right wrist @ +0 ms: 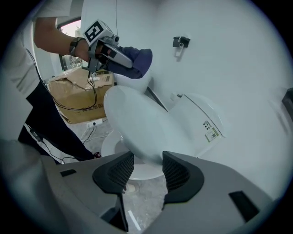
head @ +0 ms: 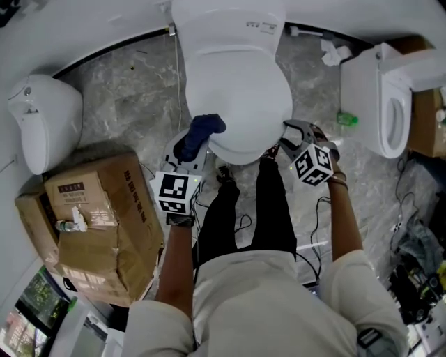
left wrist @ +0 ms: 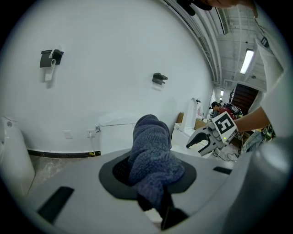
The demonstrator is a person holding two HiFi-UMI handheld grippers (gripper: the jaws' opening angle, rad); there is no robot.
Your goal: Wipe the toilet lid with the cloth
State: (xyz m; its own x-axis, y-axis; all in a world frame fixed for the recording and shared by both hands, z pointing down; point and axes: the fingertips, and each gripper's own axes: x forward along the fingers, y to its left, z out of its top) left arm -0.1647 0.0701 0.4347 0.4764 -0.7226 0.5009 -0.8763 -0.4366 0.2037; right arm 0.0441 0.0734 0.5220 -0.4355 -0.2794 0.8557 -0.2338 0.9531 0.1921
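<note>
person (head: 244, 307): nearest the head view, cream top, dark trousers, standing at the front of the toilet with a gripper in each hand.

left gripper (head: 189, 152): jaws clamped on a dark blue cloth (head: 202, 131); the cloth is bunched and sticks out past the pads as a thick knitted wad.

cloth, position: at the front left edge of the toilet lid (head: 237, 97), partly over its rim as seen from above; contact with the lid cannot be told.

toilet lid: white, oval, glossy, lying closed with the cistern (head: 230, 21) behind it against the wall.

right gripper (head: 286, 138): at the front right edge of the lid, angled down, jaws wide apart and gripping nothing; in the right gripper view the lid's front rim shows in the gap between the ribbed pads (right wrist: 120, 170).

cardboard box (head: 97, 223): crumpled, taped, on the floor to the person's left.

white ceramic fixture (head: 45, 122): beyond the box, by the wall.

second toilet (head: 390, 104): seat open, well apart to the right, a small green item (head: 347, 120) just beside its base.

floor (head: 125, 97): grey marbled stone, cables (head: 317, 230) trailing near the person's feet.
</note>
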